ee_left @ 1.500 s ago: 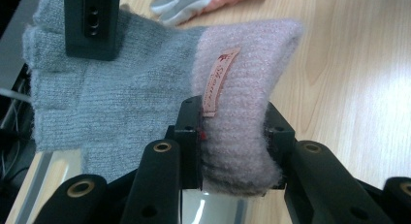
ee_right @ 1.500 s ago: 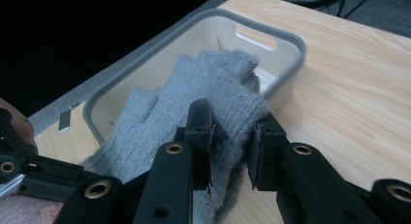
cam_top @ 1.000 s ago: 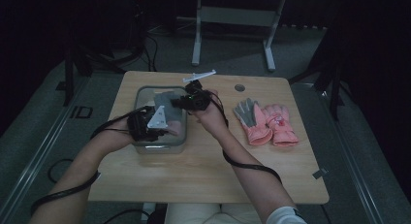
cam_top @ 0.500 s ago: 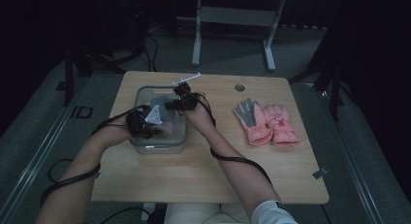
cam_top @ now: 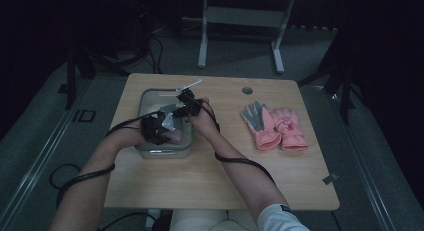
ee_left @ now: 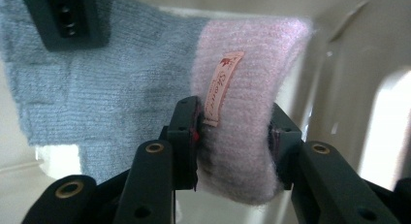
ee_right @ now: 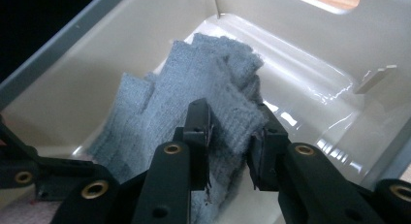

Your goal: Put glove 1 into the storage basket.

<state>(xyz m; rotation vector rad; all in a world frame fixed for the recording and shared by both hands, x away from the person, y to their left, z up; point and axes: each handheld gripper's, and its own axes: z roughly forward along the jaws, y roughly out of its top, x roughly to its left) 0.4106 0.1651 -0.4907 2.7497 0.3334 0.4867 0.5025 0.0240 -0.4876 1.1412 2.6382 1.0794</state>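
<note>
I'm lowering the glove [ee_left: 145,88] into the bin [cam_top: 150,153], left gripper [ee_left: 235,132] gripping its pink cuff, right gripper [ee_right: 231,136] gripping the grey fingers, both jaws just easing apart

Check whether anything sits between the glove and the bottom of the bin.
Nothing visible does. The glove hangs inside the bin, with the left gripper on its pink cuff and the right gripper on its grey part; the floor below looks bare.
</note>
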